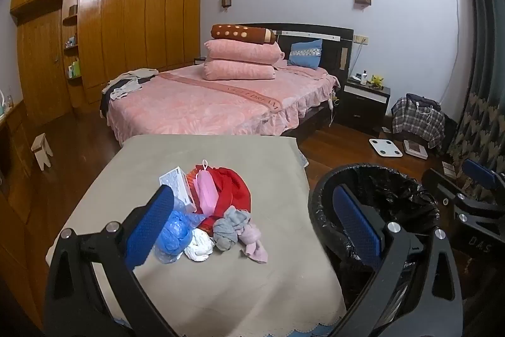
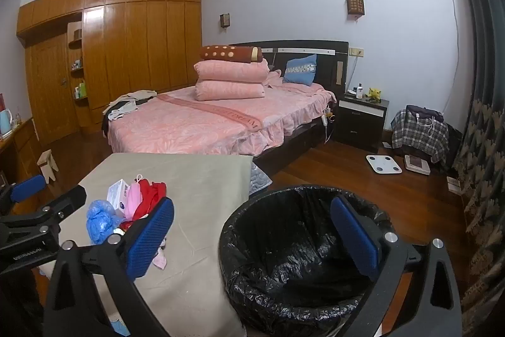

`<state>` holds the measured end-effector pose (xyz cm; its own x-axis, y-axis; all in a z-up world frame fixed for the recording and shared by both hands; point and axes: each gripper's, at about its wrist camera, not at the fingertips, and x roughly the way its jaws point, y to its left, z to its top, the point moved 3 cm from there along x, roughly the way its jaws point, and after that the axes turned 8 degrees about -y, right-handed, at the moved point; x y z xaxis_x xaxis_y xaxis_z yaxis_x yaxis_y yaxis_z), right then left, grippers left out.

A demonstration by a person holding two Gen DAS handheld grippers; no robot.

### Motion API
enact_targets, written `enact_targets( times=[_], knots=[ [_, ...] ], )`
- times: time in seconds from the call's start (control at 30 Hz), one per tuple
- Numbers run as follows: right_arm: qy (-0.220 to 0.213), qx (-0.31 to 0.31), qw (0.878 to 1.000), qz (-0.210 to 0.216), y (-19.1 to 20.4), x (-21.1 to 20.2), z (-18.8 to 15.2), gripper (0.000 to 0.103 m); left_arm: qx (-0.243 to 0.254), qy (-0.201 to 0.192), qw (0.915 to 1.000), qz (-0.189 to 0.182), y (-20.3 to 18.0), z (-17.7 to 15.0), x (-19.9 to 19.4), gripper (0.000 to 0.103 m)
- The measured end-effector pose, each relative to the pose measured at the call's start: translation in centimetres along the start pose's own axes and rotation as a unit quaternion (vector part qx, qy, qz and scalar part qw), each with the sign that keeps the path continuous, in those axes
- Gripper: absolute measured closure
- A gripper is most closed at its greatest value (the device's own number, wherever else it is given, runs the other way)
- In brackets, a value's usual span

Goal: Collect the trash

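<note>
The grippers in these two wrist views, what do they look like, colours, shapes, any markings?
Both match. The left gripper and the right gripper have matte black angular frames with triangular cut-outs and round silver bolt heads at the joints. Each finger carries a flat blue pad with a fine dotted texture. Pale lettering is stamped on the bodies, too small to read. No cables or sleeves show.

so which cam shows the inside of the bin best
The right wrist view: the trash bin sits nearly whole, its black-lined inside open to view. In the left wrist view, the bin is partly hidden behind a blue finger.
</note>
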<state>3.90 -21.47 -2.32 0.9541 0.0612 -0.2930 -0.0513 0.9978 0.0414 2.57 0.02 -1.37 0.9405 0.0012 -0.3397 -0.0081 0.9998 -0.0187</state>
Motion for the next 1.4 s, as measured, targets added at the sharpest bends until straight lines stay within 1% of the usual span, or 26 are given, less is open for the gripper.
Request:
enact_targets(
  times=[1.4],
  knots=[
    [-0.001, 0.000, 1.000, 0.000, 0.06, 0.12, 0.02, 0.006, 0.005, 0.004, 1.0000, 0.003, -0.32, 0.18, 0.04, 0.005]
  ],
)
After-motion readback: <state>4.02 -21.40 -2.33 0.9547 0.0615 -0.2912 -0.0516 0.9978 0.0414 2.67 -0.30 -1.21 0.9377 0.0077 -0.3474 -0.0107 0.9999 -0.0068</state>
